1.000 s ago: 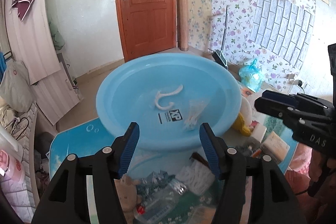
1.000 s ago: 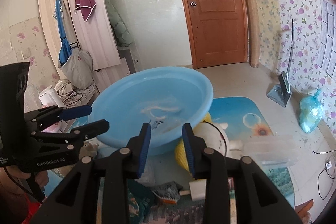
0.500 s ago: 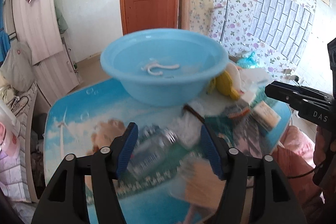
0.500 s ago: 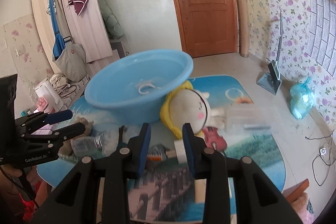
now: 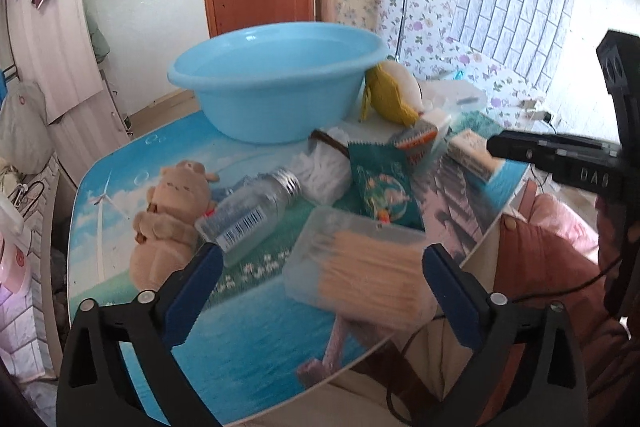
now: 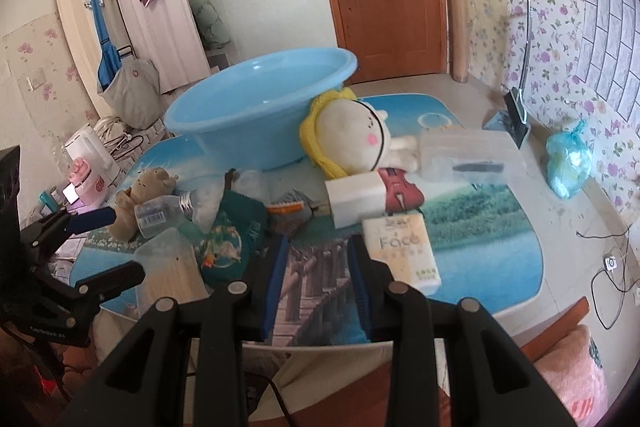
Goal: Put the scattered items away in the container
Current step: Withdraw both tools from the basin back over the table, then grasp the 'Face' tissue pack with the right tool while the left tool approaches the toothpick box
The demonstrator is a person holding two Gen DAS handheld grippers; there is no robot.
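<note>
1. Left gripper (image 5: pixel 320 267): fingers spread wide, empty, straddling the clear plastic box of wooden cotton swabs (image 5: pixel 360 267) at the near edge of the worktop (image 5: pixel 248 311). Judged step: picking this box. The box lies flat, and its long axis runs roughly across the gap between the fingers, swab sticks likewise. Better to turn the wrist so the pads close on the short sides; the lid looks slippery, so close squarely.
2. Right gripper (image 6: pixel 316 281): fingers narrow, holding nothing, over the near worktop edge, just beside the pale-yellow tissue pack (image 6: pixel 402 247).
3. Mid-worktop clutter: green foil snack packet (image 5: pixel 384 191), clear plastic bottle with silver screw neck (image 5: pixel 248 215), tan plush bear (image 5: pixel 172 211).
4. Far: round light-blue plastic basin (image 5: pixel 276 91), upright, the destination. The yellow-haired plush doll (image 6: pixel 348 139) leans against its wall.
</note>
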